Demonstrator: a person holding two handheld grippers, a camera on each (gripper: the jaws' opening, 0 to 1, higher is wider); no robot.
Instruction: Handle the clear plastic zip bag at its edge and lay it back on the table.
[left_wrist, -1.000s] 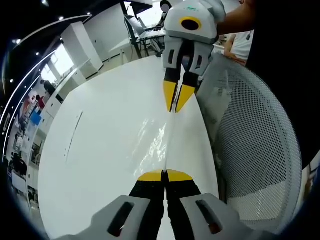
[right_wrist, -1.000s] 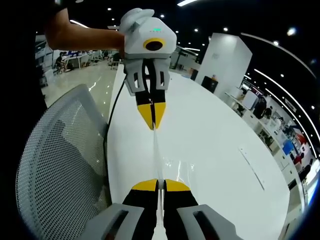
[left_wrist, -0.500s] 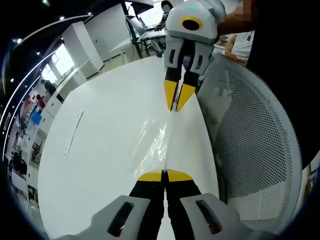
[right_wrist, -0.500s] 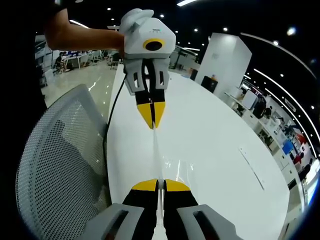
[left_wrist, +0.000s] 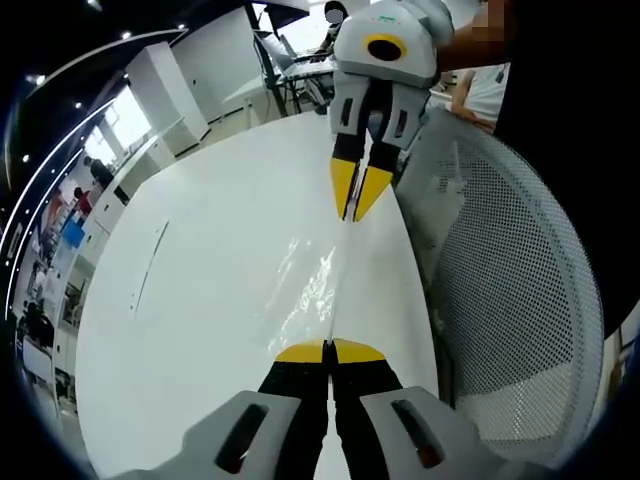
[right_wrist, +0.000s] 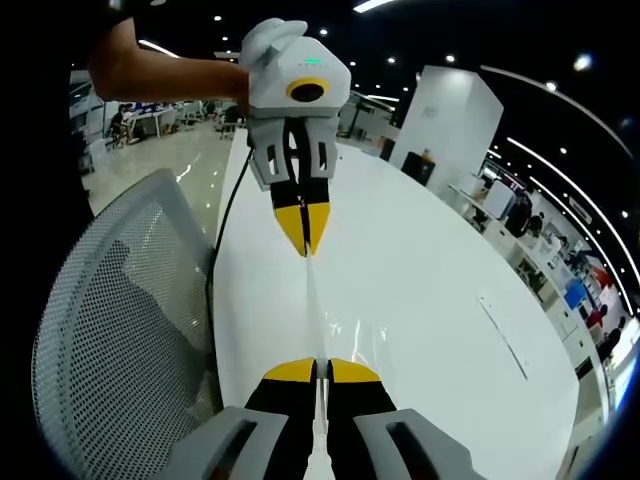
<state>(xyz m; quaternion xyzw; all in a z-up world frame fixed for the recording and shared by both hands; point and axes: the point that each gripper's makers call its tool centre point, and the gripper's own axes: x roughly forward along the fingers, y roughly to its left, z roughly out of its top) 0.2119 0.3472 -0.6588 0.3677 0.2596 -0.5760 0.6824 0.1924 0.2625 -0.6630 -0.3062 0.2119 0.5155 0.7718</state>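
The zip bag (left_wrist: 318, 275) is thin clear plastic, glossy, with bright crinkled glints. Beneath it the table (left_wrist: 215, 255) is smooth, white and faintly shiny. Beside the table, the chair back (left_wrist: 520, 290) is pale open mesh, matt. Each tool (right_wrist: 317, 366) has yellow tips on black, smooth plastic.

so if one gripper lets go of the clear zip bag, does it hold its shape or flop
Probably flops: the zip bag is thin, crinkled film pulled taut between the left gripper and right gripper. It looks empty, so light, and its glossy surface may slip.
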